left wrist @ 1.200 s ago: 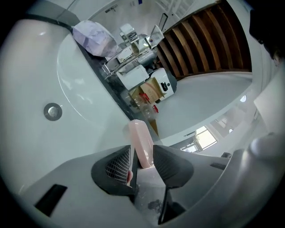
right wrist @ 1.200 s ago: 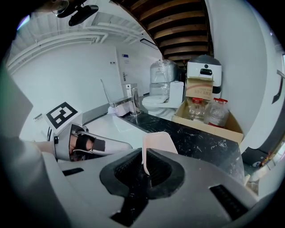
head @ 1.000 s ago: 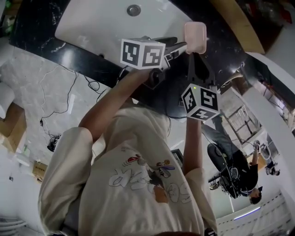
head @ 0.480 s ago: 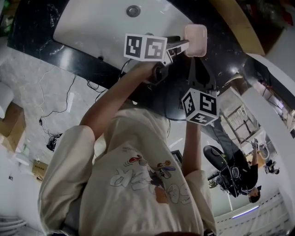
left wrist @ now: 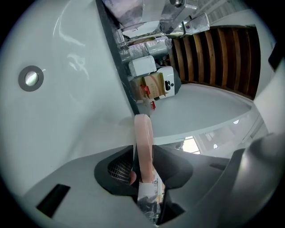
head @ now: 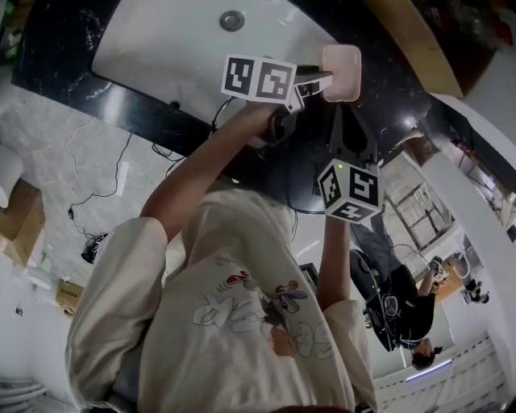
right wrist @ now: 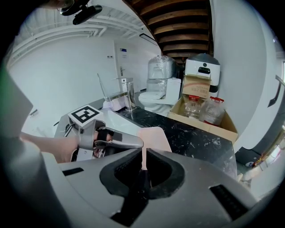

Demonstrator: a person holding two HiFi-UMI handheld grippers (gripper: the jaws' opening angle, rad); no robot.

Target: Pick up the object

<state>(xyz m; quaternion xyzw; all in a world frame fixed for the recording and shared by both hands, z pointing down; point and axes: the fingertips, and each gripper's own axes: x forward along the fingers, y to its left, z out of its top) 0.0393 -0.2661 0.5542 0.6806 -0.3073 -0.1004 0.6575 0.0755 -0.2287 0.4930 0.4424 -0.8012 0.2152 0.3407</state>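
A pale pink flat dish [head: 342,73] hangs over the black counter beside the white basin. My right gripper [head: 343,103] is shut on its lower edge from below; in the right gripper view the dish [right wrist: 155,136] rises out of the closed pads [right wrist: 144,162]. My left gripper [head: 324,79] comes in from the left, and its jaws have just been closing with the dish between them. In the left gripper view the dish [left wrist: 143,138] stands edge-on, with a pad lying against each face. A silver finger of the left gripper [right wrist: 120,140] shows beside the dish.
The white basin [head: 177,56] with its drain [head: 232,20] sits in a black marble counter [head: 56,64]. A tap [right wrist: 129,92], a toilet [right wrist: 153,100] and a cardboard box of bottles [right wrist: 202,113] stand beyond. Another person [head: 403,310] stands at the lower right.
The left gripper has slid right and slightly up in the head view, and its fingers now sit around the dish's left edge. The right gripper and the dish have barely moved.
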